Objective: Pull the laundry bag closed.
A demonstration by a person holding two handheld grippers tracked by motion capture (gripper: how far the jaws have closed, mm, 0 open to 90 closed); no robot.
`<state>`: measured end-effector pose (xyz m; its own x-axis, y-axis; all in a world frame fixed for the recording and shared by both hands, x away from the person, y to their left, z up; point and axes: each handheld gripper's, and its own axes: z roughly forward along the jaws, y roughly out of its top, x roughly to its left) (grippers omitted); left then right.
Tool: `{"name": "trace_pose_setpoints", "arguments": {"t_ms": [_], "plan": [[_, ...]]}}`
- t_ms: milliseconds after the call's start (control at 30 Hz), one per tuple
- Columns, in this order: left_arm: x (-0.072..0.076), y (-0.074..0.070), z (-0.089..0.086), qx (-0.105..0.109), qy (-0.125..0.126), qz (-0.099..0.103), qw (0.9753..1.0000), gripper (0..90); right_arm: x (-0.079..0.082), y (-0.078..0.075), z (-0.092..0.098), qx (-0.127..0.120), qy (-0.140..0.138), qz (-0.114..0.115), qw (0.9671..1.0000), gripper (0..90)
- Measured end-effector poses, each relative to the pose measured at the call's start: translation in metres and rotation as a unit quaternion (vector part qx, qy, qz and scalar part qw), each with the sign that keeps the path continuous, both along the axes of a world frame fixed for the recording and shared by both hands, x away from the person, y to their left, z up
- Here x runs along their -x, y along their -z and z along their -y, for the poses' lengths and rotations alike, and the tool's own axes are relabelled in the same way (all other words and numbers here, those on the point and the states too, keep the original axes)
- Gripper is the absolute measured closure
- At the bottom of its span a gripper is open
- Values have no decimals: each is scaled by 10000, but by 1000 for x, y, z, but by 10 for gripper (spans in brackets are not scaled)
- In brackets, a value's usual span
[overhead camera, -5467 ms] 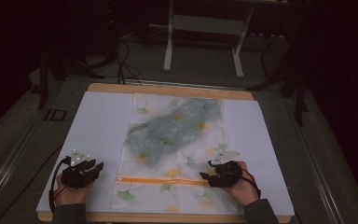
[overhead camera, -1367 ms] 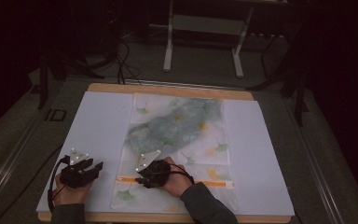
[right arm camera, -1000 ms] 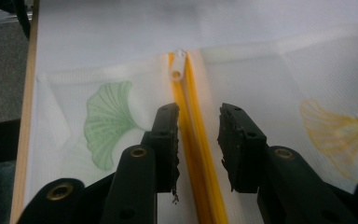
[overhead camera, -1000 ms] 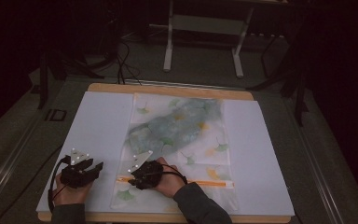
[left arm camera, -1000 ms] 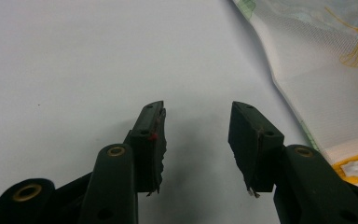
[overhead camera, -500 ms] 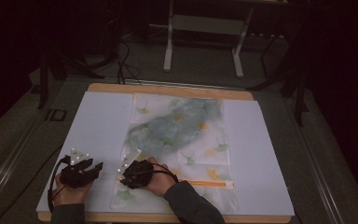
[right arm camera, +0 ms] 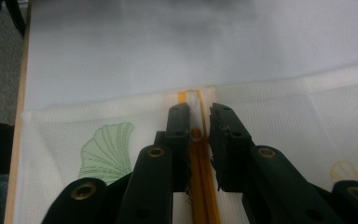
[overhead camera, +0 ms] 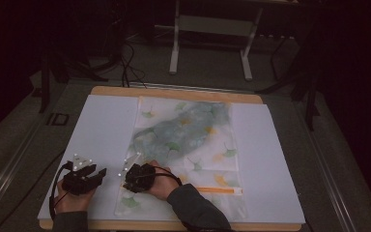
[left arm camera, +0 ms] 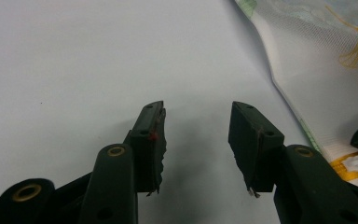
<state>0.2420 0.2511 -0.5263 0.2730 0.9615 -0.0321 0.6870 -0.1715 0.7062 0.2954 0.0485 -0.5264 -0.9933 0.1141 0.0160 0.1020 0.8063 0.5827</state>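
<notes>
Both grippers sit near the table's front edge (overhead camera: 174, 225); white surface lies bare leftward. Right gripper (right arm camera: 199, 122) pinches the orange zipper pull (right arm camera: 196, 134) on the mesh bag (overhead camera: 188, 140); left gripper (left arm camera: 196, 119) stands spread, holding nothing.

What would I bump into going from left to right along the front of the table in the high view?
Left hand-held gripper → right hand-held gripper, pinching the zipper pull → orange zipper on the leaf-print mesh bag → bare white table cover.

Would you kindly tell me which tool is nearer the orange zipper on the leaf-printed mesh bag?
Right. The right tool straddles the orange zipper; the left tool rests open on white paper, left of the bag.
</notes>
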Motion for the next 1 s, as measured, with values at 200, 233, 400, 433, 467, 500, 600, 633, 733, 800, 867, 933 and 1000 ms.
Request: {"name": "trace_pose_setpoints", "arguments": {"t_ms": [200,233,400,433,467,500,600,633,733,800,867,933,1000], "plan": [[0,0,1,-39,11,-24,10000,580,2,-2,-7,250,-162,111,9995,829],[1,0,2,-58,12,-35,10000,580,2,-3,-8,287,-180,132,9993,833],[2,-1,3,-23,51,-65,10000,580,3,-4,-7,315,-159,112,9993,839],[2,-1,4,-20,63,-68,10000,580,3,-4,-6,286,-141,88,9995,840],[3,-1,4,-37,90,-66,9999,580,2,-4,-5,280,-143,81,9995,840],[3,-1,5,-36,97,-66,9999,580,2,-4,-5,255,-145,66,9995,840],[4,-2,6,-70,113,-82,9999,581,3,-5,-2,222,-117,82,9997,841],[5,-2,6,-49,117,-90,9999,585,3,-6,-1,212,-123,103,9996,841],[6,-3,6,-24,142,-118,9998,589,5,-8,2,165,-103,117,9997,842],[8,-4,6,-6,185,-112,9998,590,5,-9,4,172,-94,122,9997,841],[9,-5,8,-15,237,-118,9996,589,5,-10,5,143,-80,134,9998,842],[10,-5,9,30,287,-170,9994,589,5,-11,7,135,-76,141,9998,842],[10,-5,11,41,361,-227,9991,589,6,-12,7,149,-96,148,9997,843]]}}
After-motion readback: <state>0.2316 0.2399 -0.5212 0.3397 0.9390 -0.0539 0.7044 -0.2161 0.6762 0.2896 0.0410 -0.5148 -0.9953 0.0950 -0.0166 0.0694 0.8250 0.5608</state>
